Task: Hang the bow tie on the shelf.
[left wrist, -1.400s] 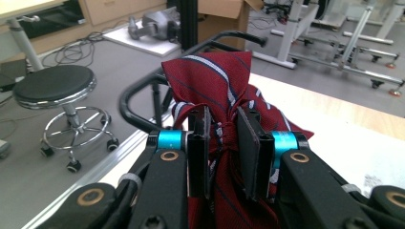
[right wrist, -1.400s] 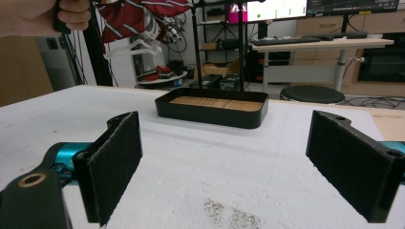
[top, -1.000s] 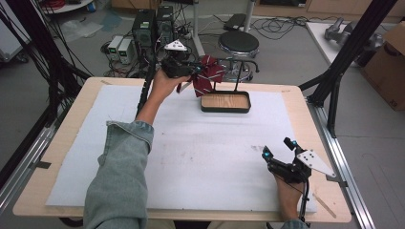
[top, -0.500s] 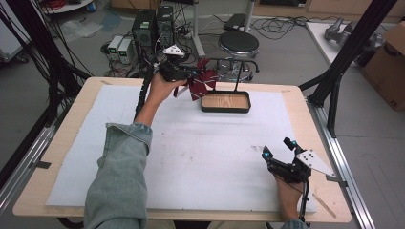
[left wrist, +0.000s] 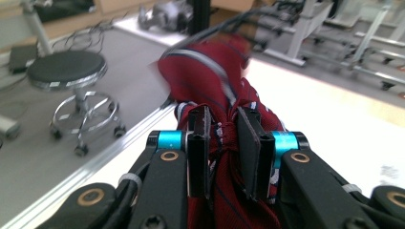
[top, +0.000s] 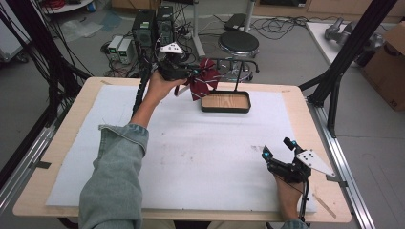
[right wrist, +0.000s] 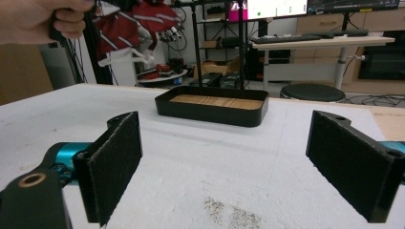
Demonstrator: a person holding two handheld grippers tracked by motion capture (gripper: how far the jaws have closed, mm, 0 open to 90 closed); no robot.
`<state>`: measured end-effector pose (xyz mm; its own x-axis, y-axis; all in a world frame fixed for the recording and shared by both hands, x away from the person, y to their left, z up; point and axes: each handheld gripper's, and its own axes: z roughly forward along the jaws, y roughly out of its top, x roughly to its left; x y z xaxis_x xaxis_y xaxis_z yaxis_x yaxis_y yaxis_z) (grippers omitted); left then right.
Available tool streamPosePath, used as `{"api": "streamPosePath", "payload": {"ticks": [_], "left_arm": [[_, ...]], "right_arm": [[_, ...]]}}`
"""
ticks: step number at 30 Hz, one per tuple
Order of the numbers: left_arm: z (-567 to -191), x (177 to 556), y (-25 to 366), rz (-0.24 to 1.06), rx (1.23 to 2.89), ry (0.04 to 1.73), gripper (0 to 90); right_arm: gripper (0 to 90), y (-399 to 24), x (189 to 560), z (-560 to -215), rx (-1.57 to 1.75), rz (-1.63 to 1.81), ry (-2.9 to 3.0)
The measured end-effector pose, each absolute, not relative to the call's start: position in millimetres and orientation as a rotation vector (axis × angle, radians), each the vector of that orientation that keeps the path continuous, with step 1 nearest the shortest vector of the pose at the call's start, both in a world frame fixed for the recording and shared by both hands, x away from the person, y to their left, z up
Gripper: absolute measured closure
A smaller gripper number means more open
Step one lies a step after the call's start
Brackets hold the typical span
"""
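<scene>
up high, left gripper [top: 193,72] clamps a striped red cloth [top: 203,83].

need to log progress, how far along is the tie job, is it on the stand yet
Done: the left gripper has the dark red striped tie clamped and raised near the black stand.
In hand: the tie hangs beside the stand's crossbar; whether it touches the bar is unclear.
Left: probably draping and releasing it, if hanging is the goal. The tray base holds nothing, and the right gripper rests open near the table's front.
</scene>
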<state>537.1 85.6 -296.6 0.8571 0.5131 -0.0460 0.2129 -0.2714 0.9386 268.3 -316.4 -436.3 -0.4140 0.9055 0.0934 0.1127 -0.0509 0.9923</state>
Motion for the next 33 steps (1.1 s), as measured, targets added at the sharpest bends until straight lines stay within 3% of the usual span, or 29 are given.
{"api": "streamPosePath", "payload": {"ticks": [16, 25, 33], "left_arm": [[-279.0, 534.4, 44.2, 0.344, 1.824, 0.456, 74.9], [-290.2, 557.1, 48.8, 0.423, 1.754, 0.556, 74.9], [-299.4, 567.4, 66.3, 0.401, 1.79, 0.633, 74.8]], "right_arm": [[11.1, -316.5, 268.5, -436.2, 1.112, 1.541, 1.564], [11.1, -316.9, 268.6, -436.4, 1.115, 1.548, 1.568], [11.1, -317.0, 268.8, -436.4, 1.111, 1.549, 1.571]]}}
